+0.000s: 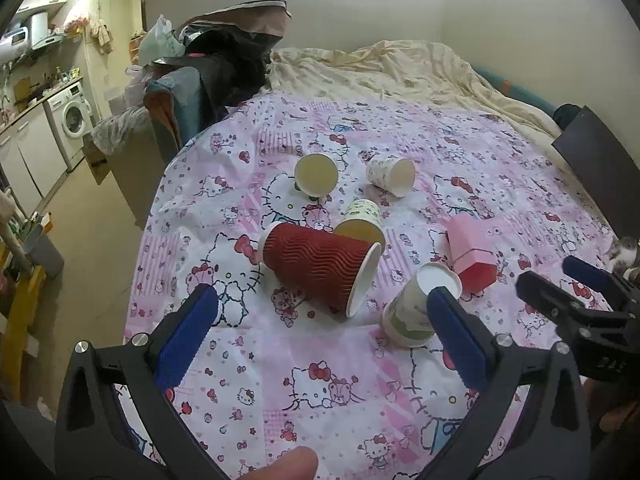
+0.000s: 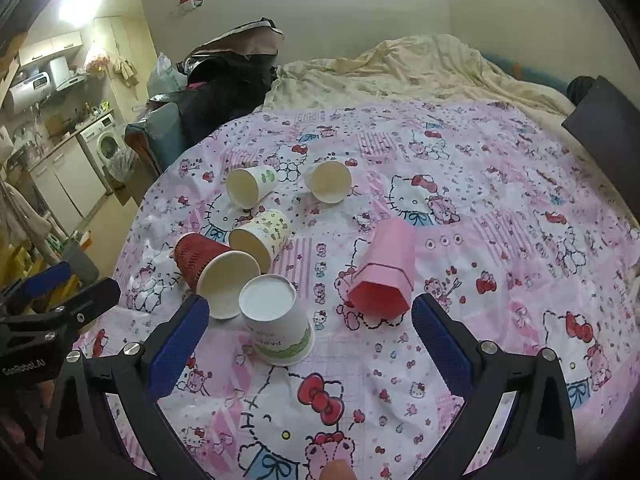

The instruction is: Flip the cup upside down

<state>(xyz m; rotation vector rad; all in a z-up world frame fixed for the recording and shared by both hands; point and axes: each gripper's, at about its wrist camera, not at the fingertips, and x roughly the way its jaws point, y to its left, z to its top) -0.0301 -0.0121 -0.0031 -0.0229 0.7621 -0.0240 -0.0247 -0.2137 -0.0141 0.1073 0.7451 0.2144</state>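
Pink tablecloth (image 2: pixel 500 208), six cups (image 2: pixel 280 320) clustered centrally (one inverted), wide bare margins.

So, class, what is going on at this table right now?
A person holds two open blue-padded grippers, left gripper and right gripper, over a pink cartoon tablecloth. Neither holds anything. One white paper cup with a green band already stands upside down; the red corrugated paper cup and pink hexagonal cup lie on their sides.
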